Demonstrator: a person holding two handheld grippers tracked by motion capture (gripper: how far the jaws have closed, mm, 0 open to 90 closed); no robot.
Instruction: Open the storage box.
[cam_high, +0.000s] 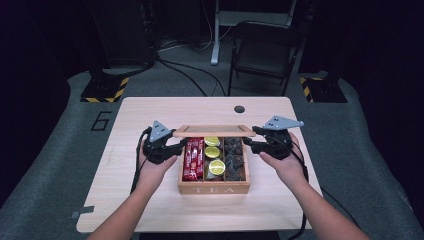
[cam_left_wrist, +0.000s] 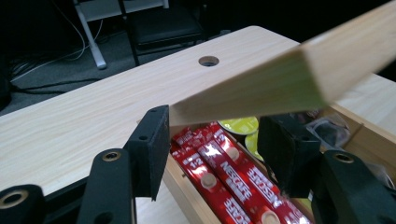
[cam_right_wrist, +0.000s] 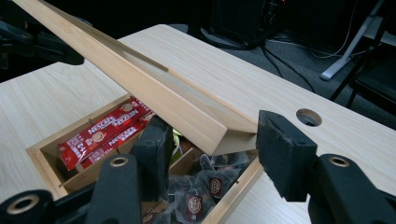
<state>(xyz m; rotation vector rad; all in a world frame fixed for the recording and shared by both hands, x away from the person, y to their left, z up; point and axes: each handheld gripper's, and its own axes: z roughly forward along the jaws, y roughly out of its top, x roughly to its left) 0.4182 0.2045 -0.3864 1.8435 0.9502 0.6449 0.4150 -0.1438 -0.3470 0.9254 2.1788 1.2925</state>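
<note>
high view: left tongs (cam_high: 181, 145) and right tongs (cam_high: 248, 138), half open, bracket raised lid (cam_high: 214, 131).

Two bare forearms come up from the bottom of the high view, one on each side. The left hand (cam_high: 152, 167) holds the left gripper (cam_high: 179, 146), which points to the right. The right hand (cam_high: 282, 162) holds the right gripper (cam_high: 250, 138), which points to the left. The two grippers face each other, well apart. In each gripper view the two black jaws stand apart with a wide gap between them, and a corner of a wooden lid sits in that gap
</note>
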